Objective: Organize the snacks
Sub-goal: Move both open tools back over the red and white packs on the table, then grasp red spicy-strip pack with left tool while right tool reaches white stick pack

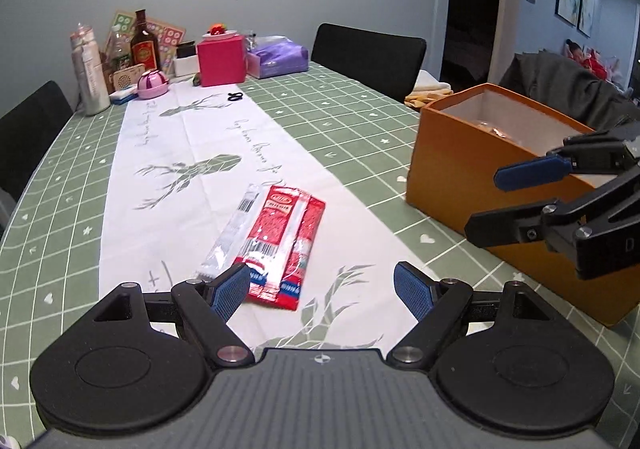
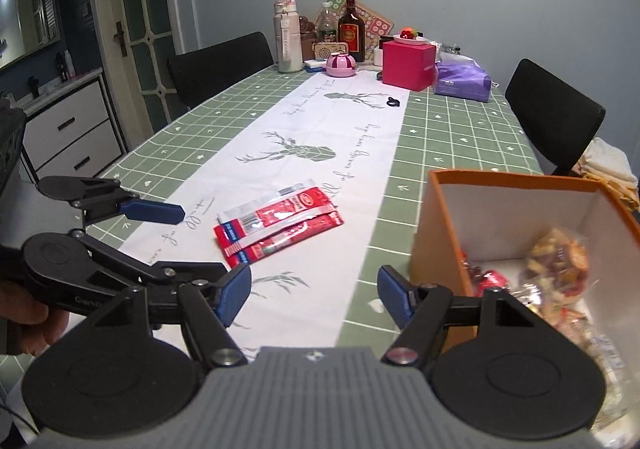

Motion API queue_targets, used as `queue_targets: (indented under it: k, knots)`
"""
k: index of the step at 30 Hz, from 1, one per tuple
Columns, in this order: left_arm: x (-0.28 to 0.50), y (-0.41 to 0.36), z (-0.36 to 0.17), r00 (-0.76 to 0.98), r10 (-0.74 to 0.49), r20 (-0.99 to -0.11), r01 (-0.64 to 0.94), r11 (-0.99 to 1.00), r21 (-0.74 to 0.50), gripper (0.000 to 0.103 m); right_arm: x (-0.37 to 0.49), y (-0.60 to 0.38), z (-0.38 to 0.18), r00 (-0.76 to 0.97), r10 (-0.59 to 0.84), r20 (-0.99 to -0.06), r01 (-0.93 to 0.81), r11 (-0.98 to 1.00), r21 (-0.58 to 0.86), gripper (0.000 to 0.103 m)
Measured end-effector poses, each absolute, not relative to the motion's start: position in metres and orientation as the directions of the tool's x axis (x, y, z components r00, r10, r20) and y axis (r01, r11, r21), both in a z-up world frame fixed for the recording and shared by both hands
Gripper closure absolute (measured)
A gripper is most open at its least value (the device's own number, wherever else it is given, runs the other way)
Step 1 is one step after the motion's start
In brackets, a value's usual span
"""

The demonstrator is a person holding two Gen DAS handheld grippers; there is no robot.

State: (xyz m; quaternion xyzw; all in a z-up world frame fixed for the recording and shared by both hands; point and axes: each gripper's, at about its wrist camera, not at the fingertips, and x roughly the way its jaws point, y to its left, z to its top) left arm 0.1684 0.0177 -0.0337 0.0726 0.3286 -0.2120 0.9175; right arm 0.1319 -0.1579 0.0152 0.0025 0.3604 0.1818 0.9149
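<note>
A red and white snack packet (image 1: 276,245) lies flat on the white table runner; it also shows in the right wrist view (image 2: 276,227). My left gripper (image 1: 320,291) is open and empty, just short of the packet's near end. An orange box (image 1: 508,185) stands to the right; the right wrist view shows its white inside (image 2: 520,217) holding several wrapped snacks (image 2: 556,265). My right gripper (image 2: 314,299) is open and empty, beside the box's left wall. It shows in the left wrist view (image 1: 486,205) in front of the box.
A green checked tablecloth (image 1: 352,109) covers the table. At the far end stand bottles (image 1: 90,73), a pink box (image 1: 221,61), a purple tissue pack (image 1: 276,57) and a small black object (image 1: 235,96). Black chairs (image 1: 366,57) stand around. A cabinet (image 2: 68,129) is at the left.
</note>
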Motion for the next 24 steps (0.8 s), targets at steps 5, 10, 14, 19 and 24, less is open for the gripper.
queue_targets:
  k: [5, 10, 14, 19, 24]
  knots:
    - [0.175, 0.031, -0.044, 0.699, -0.337, -0.631, 0.414, 0.910, -0.026, 0.007, 0.125, -0.153, -0.007, 0.667, 0.352, -0.657, -0.288, 0.935, 0.209, 0.034]
    - [0.194, 0.026, -0.050, 0.700, -0.355, -0.619, 0.436, 0.900, -0.023, 0.007, 0.108, -0.157, -0.012, 0.705, 0.329, -0.628, -0.255, 0.944, 0.208, 0.034]
    - [0.216, 0.011, -0.057, 0.697, -0.360, -0.620, 0.469, 0.883, 0.015, 0.009, 0.101, -0.166, -0.008, 0.721, 0.317, -0.616, -0.233, 0.948, 0.216, 0.034]
    - [0.238, -0.012, -0.076, 0.685, -0.307, -0.660, 0.506, 0.853, 0.129, 0.014, 0.097, -0.176, -0.006, 0.727, 0.320, -0.607, -0.220, 0.947, 0.235, 0.034]
    - [0.240, -0.024, -0.093, 0.685, -0.237, -0.689, 0.506, 0.835, 0.217, 0.028, 0.095, -0.179, -0.008, 0.725, 0.333, -0.603, -0.218, 0.941, 0.257, 0.033]
